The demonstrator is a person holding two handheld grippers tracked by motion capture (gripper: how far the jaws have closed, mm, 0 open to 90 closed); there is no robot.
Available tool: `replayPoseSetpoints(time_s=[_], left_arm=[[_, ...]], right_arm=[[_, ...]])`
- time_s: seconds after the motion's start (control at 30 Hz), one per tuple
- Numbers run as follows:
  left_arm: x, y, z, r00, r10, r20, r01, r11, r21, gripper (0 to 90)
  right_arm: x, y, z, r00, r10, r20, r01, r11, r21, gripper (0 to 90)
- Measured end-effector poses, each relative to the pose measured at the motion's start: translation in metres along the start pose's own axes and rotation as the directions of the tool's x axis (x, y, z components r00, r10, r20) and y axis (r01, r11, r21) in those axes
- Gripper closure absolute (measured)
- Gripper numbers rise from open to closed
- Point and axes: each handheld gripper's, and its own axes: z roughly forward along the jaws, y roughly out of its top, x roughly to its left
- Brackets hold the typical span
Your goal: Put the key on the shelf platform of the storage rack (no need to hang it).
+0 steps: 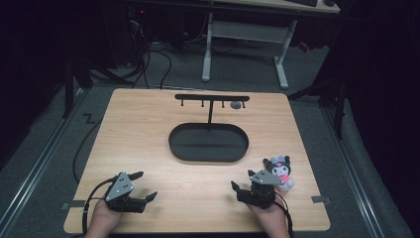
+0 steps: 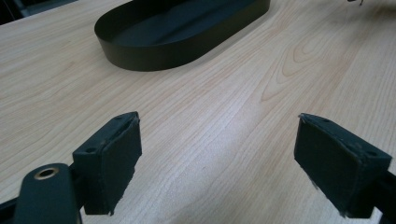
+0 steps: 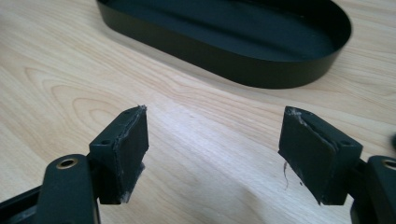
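A black oval tray point(image 1: 208, 158) lies mid-table, with a black T-shaped rack point(image 1: 211, 97) rising from its far side. Small hooks hang under the rack's bar, and a grey round piece point(image 1: 236, 105) hangs near its right end. A small doll with black ears and a pink bow point(image 1: 280, 171) stands at the front right. My right gripper point(image 1: 241, 179) rests just left of the doll, open and empty. My left gripper point(image 1: 147, 184) is open and empty at the front left. Both point toward the tray point(image 2: 154, 58) point(image 3: 210, 51) over bare wood, as the left gripper point(image 2: 219, 158) and right gripper point(image 3: 215, 149) views show.
The wooden table point(image 1: 148, 129) ends close behind both hands at the front edge. A cable point(image 1: 81, 144) trails off its left side to the floor. A white-legged desk point(image 1: 208, 49) stands beyond the far edge.
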Motion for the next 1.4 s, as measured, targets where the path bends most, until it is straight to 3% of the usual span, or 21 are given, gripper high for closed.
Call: replayPoseSetpoints(time_s=[0.47,0.73,0.93,1.03,1.33,1.4], left_arm=[[0.004,-0.001,-0.002,0.9999,-0.011,-0.013,0.011,0.9998,-0.016,15.6],[0.004,0.000,-0.002,0.9997,-0.020,-0.011,0.019,0.9993,-0.031,15.6],[0.002,0.000,-0.004,1.0000,0.001,-0.009,-0.002,0.9983,-0.057,15.8],[0.003,0.000,-0.006,0.9998,-0.001,-0.018,-0.001,0.9974,-0.072,15.8],[0.006,-0.003,-0.005,0.9997,-0.007,-0.024,0.005,0.9962,-0.087,15.9],[0.006,-0.003,-0.005,0.9997,-0.008,-0.025,0.006,0.9963,-0.086,15.9]], right_arm=[[-0.013,-0.005,-0.004,0.9975,0.065,0.027,-0.064,0.998,-0.029,25.3],[-0.014,-0.008,-0.003,0.9995,0.020,0.027,-0.019,1.000,-0.024,21.3],[-0.016,-0.007,-0.006,0.9991,0.035,0.024,-0.034,0.999,-0.032,20.0],[-0.017,-0.007,-0.007,0.9983,0.052,0.026,-0.050,0.997,-0.061,20.0],[-0.020,-0.009,-0.002,0.9969,0.076,0.019,-0.076,0.997,-0.027,14.9],[-0.018,-0.010,0.000,0.9959,0.082,0.037,-0.082,0.997,-0.016,14.0]])
